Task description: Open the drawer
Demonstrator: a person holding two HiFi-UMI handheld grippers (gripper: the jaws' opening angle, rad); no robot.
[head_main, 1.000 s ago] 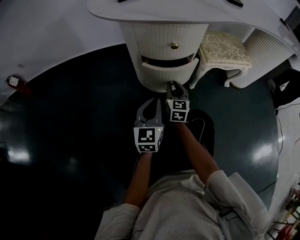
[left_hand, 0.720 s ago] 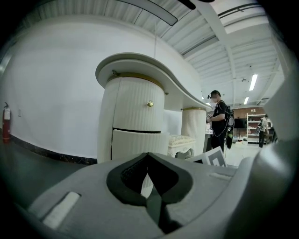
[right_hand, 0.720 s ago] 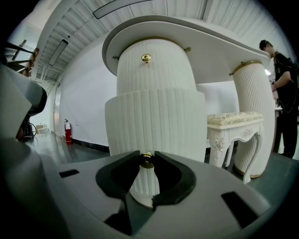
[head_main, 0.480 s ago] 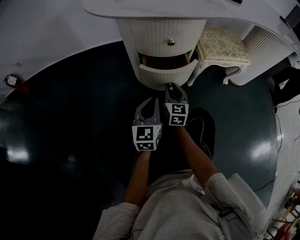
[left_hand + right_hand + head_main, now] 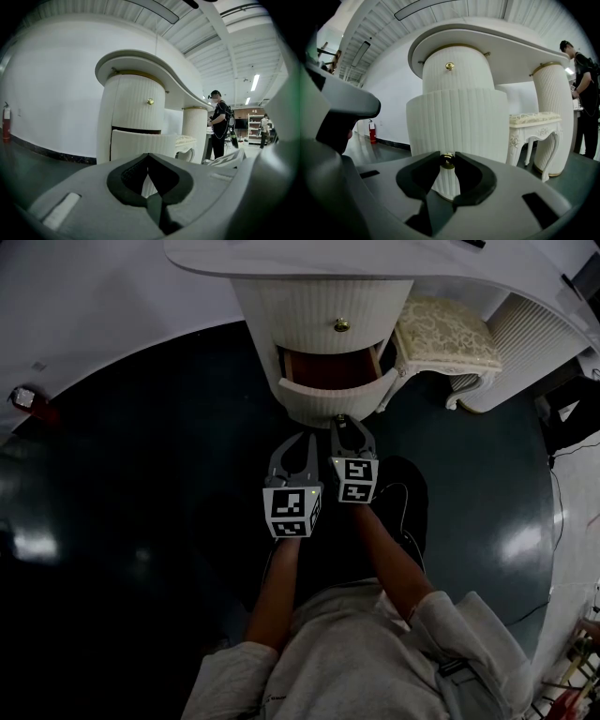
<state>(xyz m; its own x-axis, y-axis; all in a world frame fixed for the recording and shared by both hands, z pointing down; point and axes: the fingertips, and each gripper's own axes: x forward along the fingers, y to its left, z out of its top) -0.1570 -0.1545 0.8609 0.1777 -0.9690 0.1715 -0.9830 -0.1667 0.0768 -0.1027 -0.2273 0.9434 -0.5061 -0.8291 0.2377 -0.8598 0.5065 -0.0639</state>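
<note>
Half out, the lower drawer [image 5: 333,393] is gripped at its brass knob [image 5: 447,160] by the right gripper [image 5: 345,420]; the left gripper [image 5: 302,442] is seen closed, empty. Further straight pulling is called for.

Head view looks down; both gripper views face the drawer [image 5: 333,397] closely

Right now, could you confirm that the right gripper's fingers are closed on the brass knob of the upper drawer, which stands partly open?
No: the fingers of the right gripper are closed on the brass knob of the lower drawer, which stands partly open. The right gripper view shows it; the upper knob is untouched.
</note>
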